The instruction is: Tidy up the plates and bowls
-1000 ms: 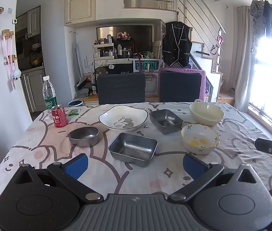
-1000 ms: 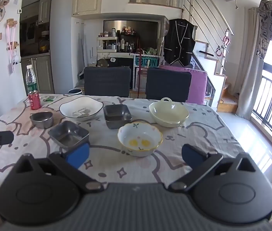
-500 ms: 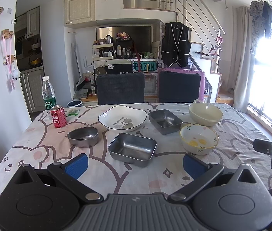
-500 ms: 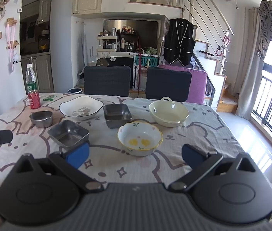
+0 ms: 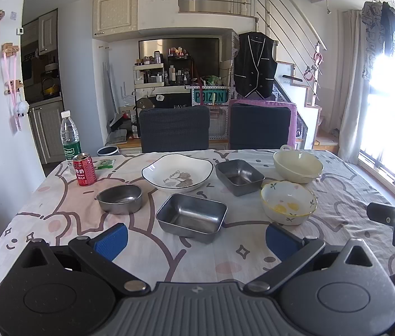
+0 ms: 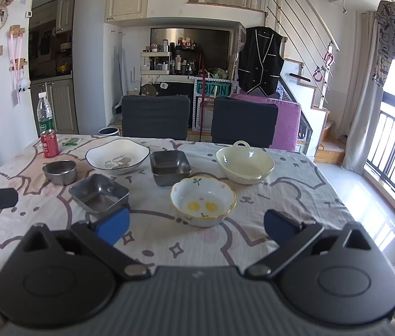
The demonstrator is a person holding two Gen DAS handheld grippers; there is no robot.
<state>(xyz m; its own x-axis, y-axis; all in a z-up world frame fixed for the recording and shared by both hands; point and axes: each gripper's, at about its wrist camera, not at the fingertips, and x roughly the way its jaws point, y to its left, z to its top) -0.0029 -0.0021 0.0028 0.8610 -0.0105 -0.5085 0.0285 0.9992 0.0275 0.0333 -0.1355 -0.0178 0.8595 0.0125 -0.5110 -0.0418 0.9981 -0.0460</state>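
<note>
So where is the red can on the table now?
The red can stands at the table's far left, before the water bottle, left of the round steel bowl.

Both hand-held grippers, left [image 5: 194, 238] and right [image 6: 196, 224], apparently spread wide, empty.

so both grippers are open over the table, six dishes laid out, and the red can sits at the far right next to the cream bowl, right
Not quite. The red can sits at the far left of the table, beside the water bottle, not next to the cream bowl, which is on the right. The left wrist view shows this. The rest holds: the left gripper and right gripper are open, six dishes laid out.
</note>
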